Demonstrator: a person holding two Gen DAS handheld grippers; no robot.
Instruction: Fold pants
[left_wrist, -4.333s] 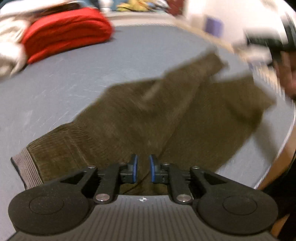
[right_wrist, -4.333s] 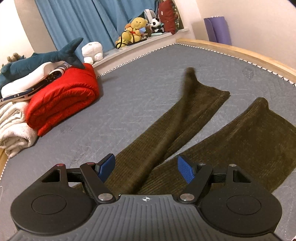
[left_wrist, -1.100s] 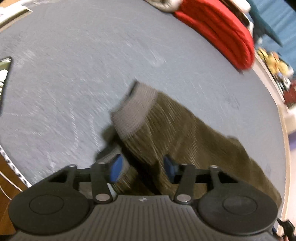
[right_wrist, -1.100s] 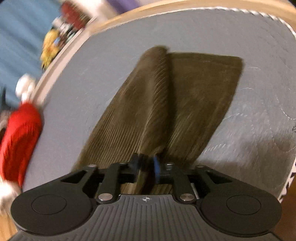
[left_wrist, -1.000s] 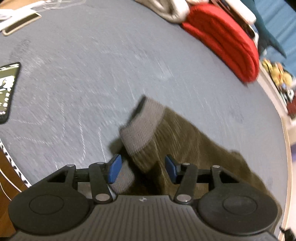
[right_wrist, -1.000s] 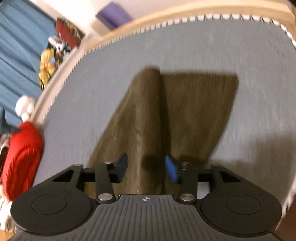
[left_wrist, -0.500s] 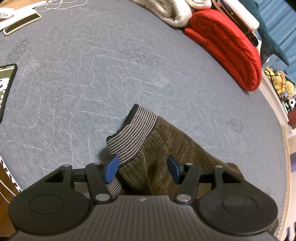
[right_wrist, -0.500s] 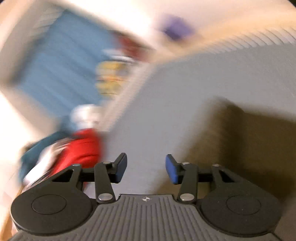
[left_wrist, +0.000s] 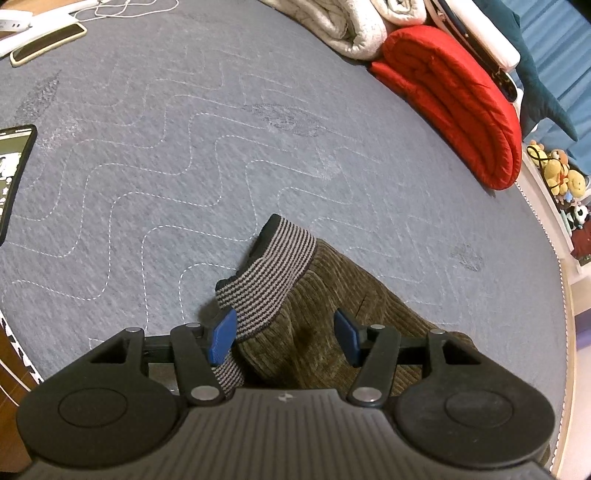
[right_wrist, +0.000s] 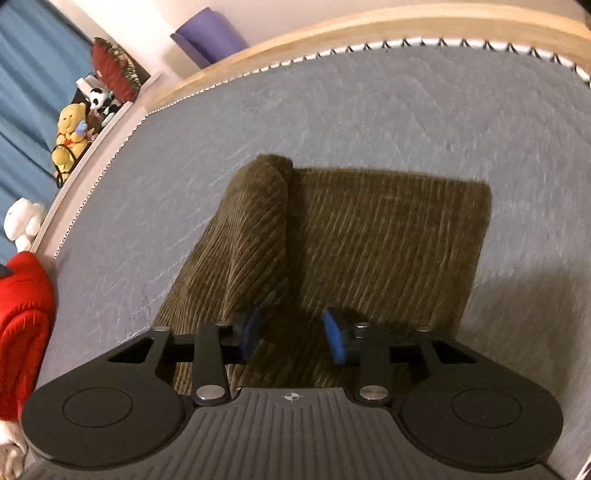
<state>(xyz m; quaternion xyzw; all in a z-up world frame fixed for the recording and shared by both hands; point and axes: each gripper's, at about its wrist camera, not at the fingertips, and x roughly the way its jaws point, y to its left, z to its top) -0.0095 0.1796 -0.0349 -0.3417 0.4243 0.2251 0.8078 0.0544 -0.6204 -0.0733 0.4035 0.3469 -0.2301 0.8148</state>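
Observation:
Olive corduroy pants (left_wrist: 354, 314) lie on the grey quilted mattress (left_wrist: 184, 129). Their striped grey-and-black waistband (left_wrist: 266, 273) is bunched and stands up slightly just ahead of my left gripper (left_wrist: 284, 338). That gripper is open and straddles the waistband end without pressing on it. In the right wrist view the two legs (right_wrist: 369, 236) lie side by side, the left one rolled partly over the other. My right gripper (right_wrist: 291, 336) hovers low over them; its jaws are closing, with flat fabric beneath the gap and nothing pinched.
A folded red quilt (left_wrist: 461, 96) and a white blanket (left_wrist: 340, 26) lie at the far side. A phone (left_wrist: 11, 177) rests at the mattress's left edge. Stuffed toys (right_wrist: 72, 136) line a ledge, and a wooden bed rim (right_wrist: 369, 26) borders the mattress beyond the hems.
My right gripper let go of the pinched leg fold, swung up and away, then came back over the legs with narrower jaws. The left gripper stayed open while the waistband settled.

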